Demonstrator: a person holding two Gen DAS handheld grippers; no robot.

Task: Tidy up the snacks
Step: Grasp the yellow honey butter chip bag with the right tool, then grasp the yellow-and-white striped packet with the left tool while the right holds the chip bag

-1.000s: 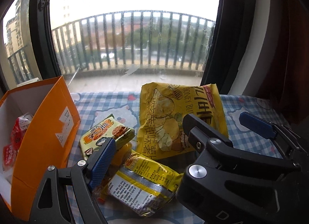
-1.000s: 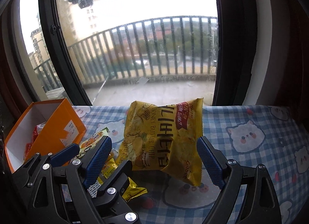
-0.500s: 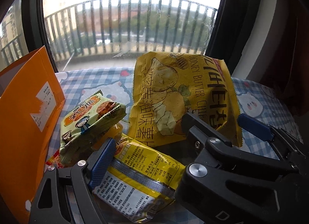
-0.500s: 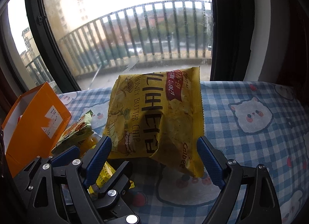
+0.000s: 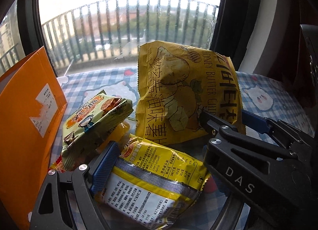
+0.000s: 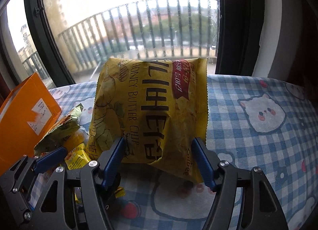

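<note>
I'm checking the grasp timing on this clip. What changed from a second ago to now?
Both grippers came down toward the snacks. The right gripper has just been closing its jaws around the honey butter chip bag, pads now at its sides. The left gripper stayed open, straddling the yellow packet. The orange box and green packet stayed put.

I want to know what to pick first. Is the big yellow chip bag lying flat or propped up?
Propped up. The chip bag leans with its far edge raised above the checked cloth, its lower end between the right tool's fingers.
</note>
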